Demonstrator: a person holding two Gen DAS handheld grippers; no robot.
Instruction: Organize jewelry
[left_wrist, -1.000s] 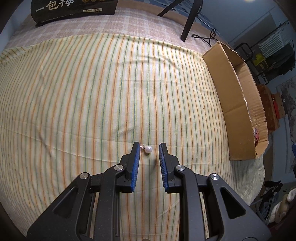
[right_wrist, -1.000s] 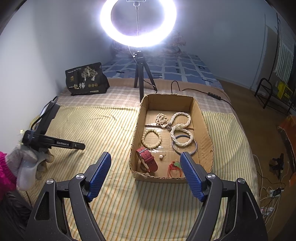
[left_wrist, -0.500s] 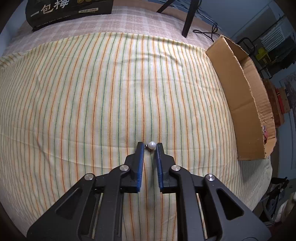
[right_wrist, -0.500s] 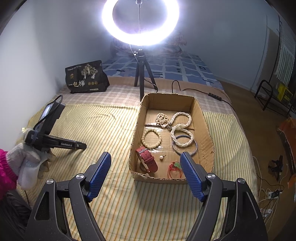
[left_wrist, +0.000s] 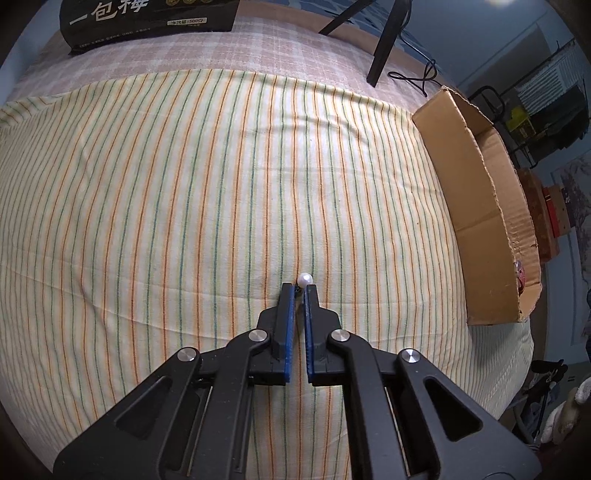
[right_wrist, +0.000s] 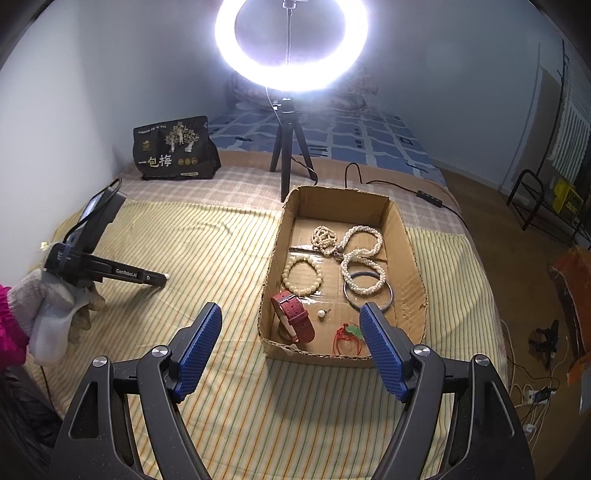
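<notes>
My left gripper (left_wrist: 300, 290) is shut on a small pearl earring (left_wrist: 305, 278), whose white pearl sticks out past the fingertips just above the striped cloth. From the right wrist view the left gripper (right_wrist: 162, 277) is left of the cardboard box (right_wrist: 271, 266), with the pearl (right_wrist: 166, 275) at its tip. The box (left_wrist: 476, 206) holds pearl necklaces (right_wrist: 360, 254), a bead bracelet (right_wrist: 301, 275), a red watch strap (right_wrist: 293, 317), a pearl earring (right_wrist: 321, 314), a bangle and a red cord. My right gripper (right_wrist: 291, 343) is open and empty, in front of the box.
A ring light on a tripod (right_wrist: 286, 162) stands behind the box. A black bag (right_wrist: 175, 149) lies at the back left. A cable (right_wrist: 410, 188) runs off to the right. The bed's right edge drops to the floor with cords (right_wrist: 532, 391).
My left gripper has closed on the pearl earring and lifted it slightly off the cloth. The right gripper has barely moved.
</notes>
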